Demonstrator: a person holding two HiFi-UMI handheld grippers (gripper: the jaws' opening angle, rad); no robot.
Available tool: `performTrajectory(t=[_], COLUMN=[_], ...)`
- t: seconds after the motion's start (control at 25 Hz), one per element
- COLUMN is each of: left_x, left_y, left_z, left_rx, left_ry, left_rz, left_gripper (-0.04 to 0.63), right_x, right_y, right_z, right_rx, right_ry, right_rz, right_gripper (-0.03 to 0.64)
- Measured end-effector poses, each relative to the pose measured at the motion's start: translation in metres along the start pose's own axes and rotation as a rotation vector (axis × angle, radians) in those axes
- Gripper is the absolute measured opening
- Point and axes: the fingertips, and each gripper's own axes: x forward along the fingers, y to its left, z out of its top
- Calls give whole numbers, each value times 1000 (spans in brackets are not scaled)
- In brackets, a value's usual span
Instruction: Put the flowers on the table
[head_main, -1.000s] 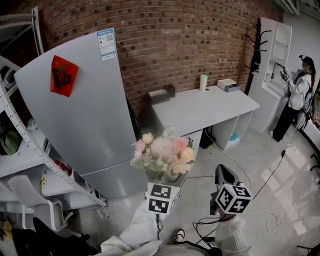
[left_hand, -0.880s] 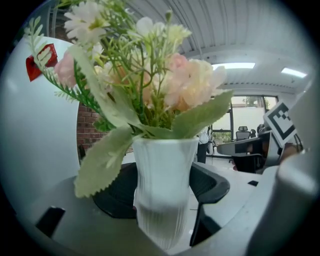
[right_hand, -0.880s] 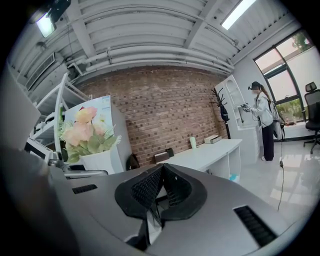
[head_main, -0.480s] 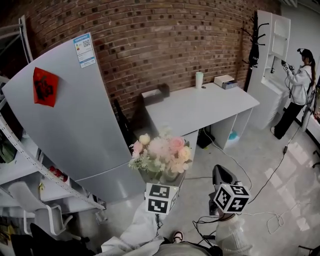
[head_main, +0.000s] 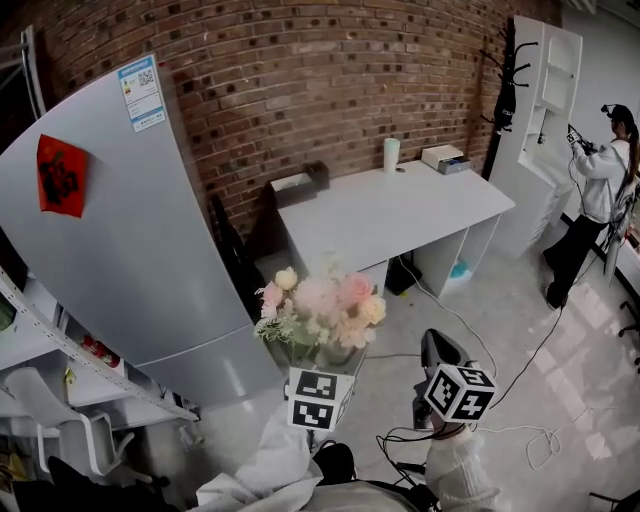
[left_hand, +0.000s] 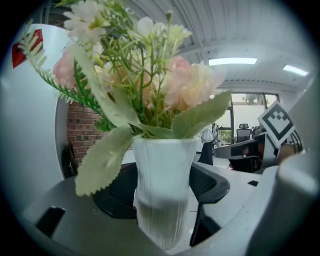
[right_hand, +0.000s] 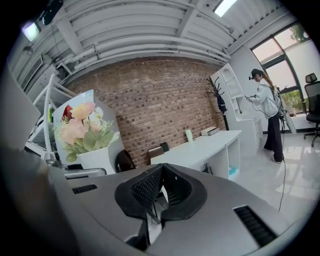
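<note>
Since a second ago the white table (head_main: 400, 215) and grey fridge (head_main: 130, 230) have slid left in the head view. The left gripper (head_main: 325, 362) clamps a ribbed white vase (left_hand: 162, 190) of pink and cream flowers (head_main: 320, 305) with serrated leaves (in the air, well short of the table). The right gripper (right_hand: 159, 187) has its jaws pressed together with nothing between them.

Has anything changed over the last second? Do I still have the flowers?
The head view swung right: the fridge slid well left in the picture and the white table slightly left. Nothing was taken or let go. The left gripper stays shut on the vase of flowers, at the same spot ahead of the person. The right gripper stays shut and empty beside it.
</note>
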Motion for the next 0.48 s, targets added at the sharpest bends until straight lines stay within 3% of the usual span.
performTrajectory(t=[0.32,0.48], left_x=[55,91], left_y=[29,39], left_z=[5,22], left_rx=[-29,-4], left_ry=[-4,-30], left_rz=[-2,-17], left_gripper=[316,316], right_x=[43,74], right_y=[-17,-35], right_z=[2,22], right_rx=[-30,-27], right_ry=[28,2], right_rz=[-33,-55], right_gripper=[23,23])
